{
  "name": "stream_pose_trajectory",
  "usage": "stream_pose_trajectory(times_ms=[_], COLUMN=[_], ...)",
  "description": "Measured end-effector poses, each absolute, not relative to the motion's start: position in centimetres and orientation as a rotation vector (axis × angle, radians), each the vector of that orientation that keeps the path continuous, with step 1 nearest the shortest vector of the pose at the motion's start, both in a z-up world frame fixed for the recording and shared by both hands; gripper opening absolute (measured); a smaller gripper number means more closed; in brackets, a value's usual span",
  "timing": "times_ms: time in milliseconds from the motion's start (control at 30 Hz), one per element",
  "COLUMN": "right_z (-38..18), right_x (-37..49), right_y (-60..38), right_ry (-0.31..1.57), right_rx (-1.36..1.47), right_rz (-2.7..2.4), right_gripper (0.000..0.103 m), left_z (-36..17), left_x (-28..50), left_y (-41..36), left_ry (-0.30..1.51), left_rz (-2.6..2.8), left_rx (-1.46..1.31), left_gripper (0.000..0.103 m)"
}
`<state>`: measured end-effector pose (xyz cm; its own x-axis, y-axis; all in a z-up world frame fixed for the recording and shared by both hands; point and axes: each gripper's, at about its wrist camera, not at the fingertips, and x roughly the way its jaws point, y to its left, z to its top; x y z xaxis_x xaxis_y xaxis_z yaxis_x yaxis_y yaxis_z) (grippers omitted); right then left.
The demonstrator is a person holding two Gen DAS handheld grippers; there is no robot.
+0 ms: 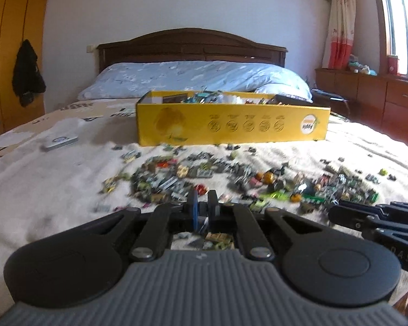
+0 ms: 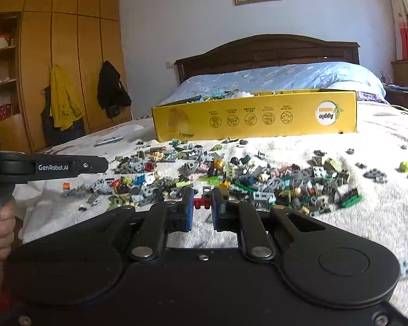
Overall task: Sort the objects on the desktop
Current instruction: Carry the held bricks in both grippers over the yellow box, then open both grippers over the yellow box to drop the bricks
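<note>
A pile of small toy bricks point(image 1: 231, 179) lies scattered on the pale bedspread; it also shows in the right wrist view point(image 2: 231, 176). Behind it stands a long yellow cardboard box point(image 1: 231, 125) holding more pieces, also seen in the right wrist view point(image 2: 255, 119). My left gripper point(image 1: 202, 203) hovers low over the near edge of the pile, jaws narrowly apart with nothing seen between them. My right gripper point(image 2: 202, 203) is shut on a small red and black brick point(image 2: 203, 199), held just above the bedspread. The right gripper's body shows at the left wrist view's right edge point(image 1: 378, 217).
A white flat device point(image 1: 60, 141) lies on the bed at the left. A blue pillow point(image 1: 195, 78) and dark headboard are behind the box. A wardrobe with hanging jackets point(image 2: 65, 100) stands left. The left gripper's arm point(image 2: 51, 167) reaches in from the left.
</note>
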<state>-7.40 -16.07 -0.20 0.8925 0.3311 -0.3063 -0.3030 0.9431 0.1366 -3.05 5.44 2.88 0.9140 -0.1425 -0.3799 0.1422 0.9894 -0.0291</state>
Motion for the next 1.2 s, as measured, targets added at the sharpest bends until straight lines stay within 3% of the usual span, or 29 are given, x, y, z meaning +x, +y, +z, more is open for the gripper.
stream_pose_trajectory(times_ms=[767,1200], right_z=[6.0,7.6], right_x=[8.0,22.4], right_y=[-22.3,-25.8], right_ry=[0.292,0.261], right_rx=[0.150,0.176], right_rz=[0.268,0.132], right_gripper=[0.013,0.013], left_z=[7.6,5.9], left_x=[15.6,26.4], left_y=[-2.3,-4.4], left_ry=[0.247,0.276], left_rz=[-0.269,-0.175], left_rx=[-0.019,-0.103], left_gripper=[0.008,0.008])
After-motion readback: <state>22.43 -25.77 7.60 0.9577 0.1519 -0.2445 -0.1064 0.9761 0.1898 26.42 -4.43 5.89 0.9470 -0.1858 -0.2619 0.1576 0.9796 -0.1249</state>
